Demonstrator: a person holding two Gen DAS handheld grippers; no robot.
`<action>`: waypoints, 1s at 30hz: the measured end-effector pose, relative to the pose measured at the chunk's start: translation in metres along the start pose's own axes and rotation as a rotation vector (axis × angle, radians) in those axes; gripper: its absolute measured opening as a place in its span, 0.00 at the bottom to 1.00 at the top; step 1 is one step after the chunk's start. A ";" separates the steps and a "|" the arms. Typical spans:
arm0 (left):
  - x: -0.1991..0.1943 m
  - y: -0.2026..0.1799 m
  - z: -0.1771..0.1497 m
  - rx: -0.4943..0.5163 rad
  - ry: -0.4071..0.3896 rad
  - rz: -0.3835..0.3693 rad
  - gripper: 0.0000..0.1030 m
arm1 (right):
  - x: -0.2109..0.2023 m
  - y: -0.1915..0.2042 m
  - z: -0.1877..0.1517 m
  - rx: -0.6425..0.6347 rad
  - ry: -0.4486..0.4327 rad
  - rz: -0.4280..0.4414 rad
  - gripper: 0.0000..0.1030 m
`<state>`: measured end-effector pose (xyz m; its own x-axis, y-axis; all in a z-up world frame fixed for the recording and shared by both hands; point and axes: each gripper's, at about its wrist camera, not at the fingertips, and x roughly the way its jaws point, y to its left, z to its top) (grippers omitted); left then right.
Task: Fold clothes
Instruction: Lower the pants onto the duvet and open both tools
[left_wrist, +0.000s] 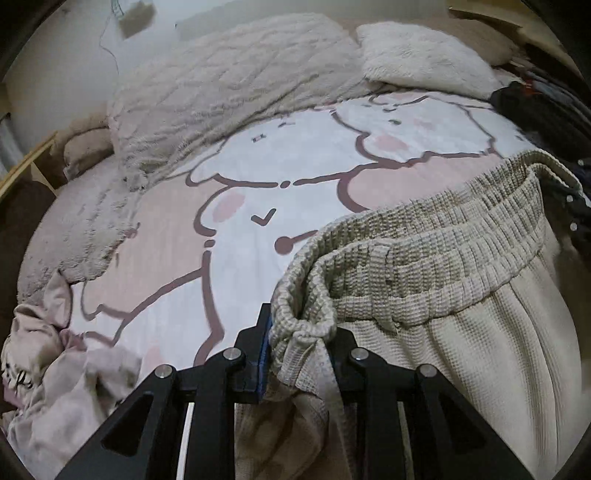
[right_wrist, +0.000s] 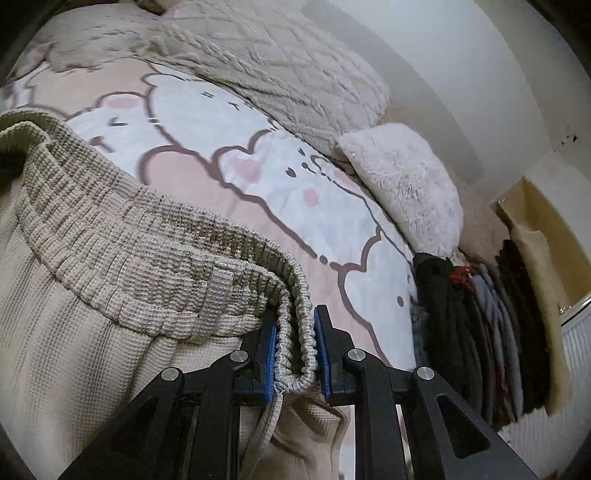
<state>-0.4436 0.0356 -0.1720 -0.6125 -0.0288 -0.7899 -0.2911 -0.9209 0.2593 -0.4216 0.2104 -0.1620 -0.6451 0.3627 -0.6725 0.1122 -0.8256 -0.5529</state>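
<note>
Cream waffle-knit trousers (left_wrist: 461, 332) with a ribbed elastic waistband hang stretched between both grippers above the bed. My left gripper (left_wrist: 301, 343) is shut on the left end of the waistband; bunched fabric covers the right finger. In the right wrist view the same trousers (right_wrist: 74, 314) fill the lower left, and my right gripper (right_wrist: 295, 347) is shut on the right end of the waistband, pinched between its blue pads (right_wrist: 271, 354). The legs drop out of sight below both cameras.
A pink and white cartoon bedsheet (left_wrist: 258, 184) covers the bed. A fluffy grey blanket (left_wrist: 221, 81) and a white fuzzy pillow (left_wrist: 424, 59) lie at the far side. Crumpled pinkish clothes (left_wrist: 55, 369) sit at the left. Dark stacked garments (right_wrist: 480, 332) stand beside the bed.
</note>
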 end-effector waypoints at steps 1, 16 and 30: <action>0.009 -0.002 0.001 0.006 0.028 -0.004 0.22 | 0.010 0.002 0.005 0.002 0.022 0.010 0.18; -0.069 0.074 -0.037 -0.129 0.008 -0.098 0.66 | -0.002 -0.090 -0.019 0.344 0.042 0.212 0.70; -0.198 0.088 -0.216 -0.291 0.028 -0.165 0.67 | -0.158 -0.141 -0.228 0.524 0.045 0.371 0.69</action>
<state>-0.1890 -0.1239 -0.1125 -0.5527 0.1230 -0.8242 -0.1598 -0.9863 -0.0400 -0.1637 0.3679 -0.0901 -0.6006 0.0209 -0.7992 -0.0695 -0.9972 0.0262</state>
